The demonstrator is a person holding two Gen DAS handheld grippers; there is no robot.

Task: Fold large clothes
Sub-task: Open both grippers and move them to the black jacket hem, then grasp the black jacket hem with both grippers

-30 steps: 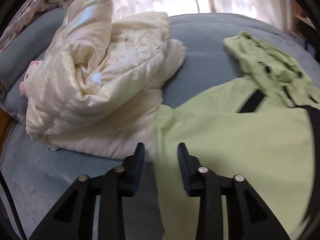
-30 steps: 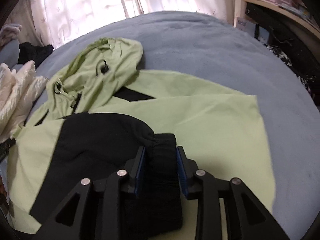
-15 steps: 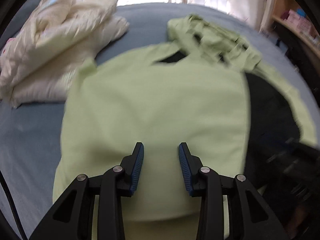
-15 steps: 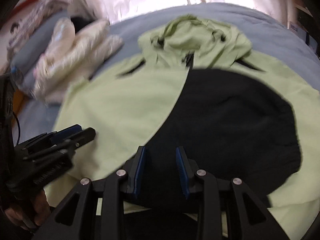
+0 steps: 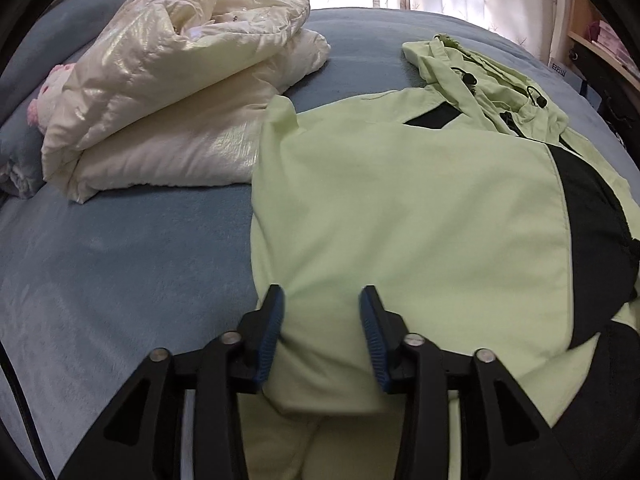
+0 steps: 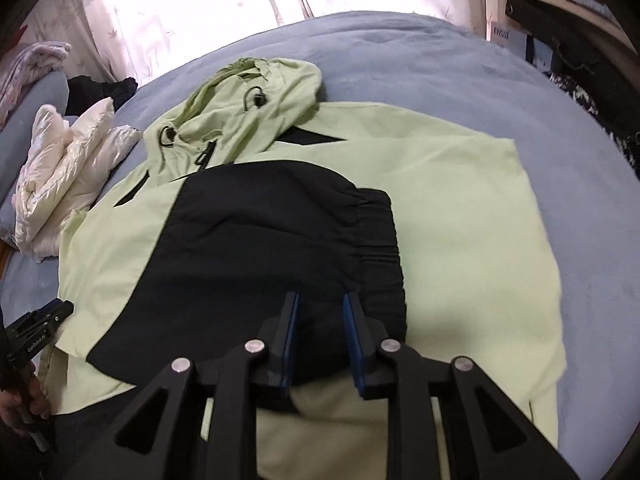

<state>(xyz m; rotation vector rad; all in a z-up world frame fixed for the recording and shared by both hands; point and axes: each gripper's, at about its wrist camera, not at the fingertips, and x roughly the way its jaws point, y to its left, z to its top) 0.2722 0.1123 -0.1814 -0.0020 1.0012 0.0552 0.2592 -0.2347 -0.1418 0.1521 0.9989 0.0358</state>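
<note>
A light green hooded jacket (image 5: 400,208) (image 6: 460,220) lies spread on the blue bed, its hood (image 6: 248,112) at the far end. Its black sleeve (image 6: 260,240) (image 5: 592,232) is folded across the body, and the ribbed cuff (image 6: 380,232) lies flat just past my right fingertips. My right gripper (image 6: 320,300) sits low over that sleeve with its jaws closing. Black fabric fills the gap, but I see no pinch. My left gripper (image 5: 320,300) is over the jacket's near left part with its jaws opening. Green cloth lies between them, unpressed. The left gripper (image 6: 40,328) also shows at the right view's left edge.
A cream puffer jacket (image 5: 160,92) (image 6: 68,168) is piled on the bed (image 5: 120,280) left of the green one, touching its shoulder. A pink plush (image 5: 40,96) lies beside it. Dark clothes (image 6: 96,88) sit near the curtain. A shelf (image 6: 560,0) stands at the far right.
The left gripper moved from the jacket's left edge onto its near left part, and its jaws are wider. The right gripper swung left and back; the cuff, once between its jaws, now lies beyond them.
</note>
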